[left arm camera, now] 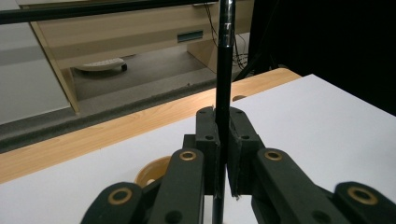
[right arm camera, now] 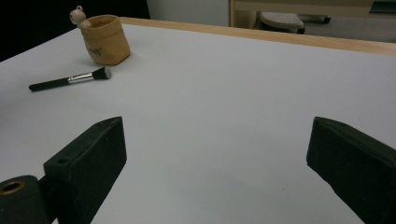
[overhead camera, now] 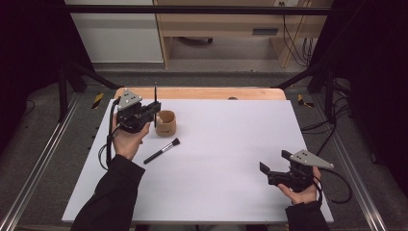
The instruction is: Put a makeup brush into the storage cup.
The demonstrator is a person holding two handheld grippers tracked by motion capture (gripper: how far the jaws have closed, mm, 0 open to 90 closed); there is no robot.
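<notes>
A tan fabric cup (overhead camera: 165,123) stands at the upper left of the white worktop (overhead camera: 226,159); its contents cannot be made out. In the right gripper view a small round figure (right arm camera: 78,15) sits at its rim. The left gripper (overhead camera: 153,111), just left of the cup, has its jaws clenched on a thin black rod (left arm camera: 223,84) held upright between them. A makeup brush (overhead camera: 162,150) lies flat below the cup. At lower right, the right gripper (overhead camera: 275,163) has its jaws spread wide, grasping nothing.
</notes>
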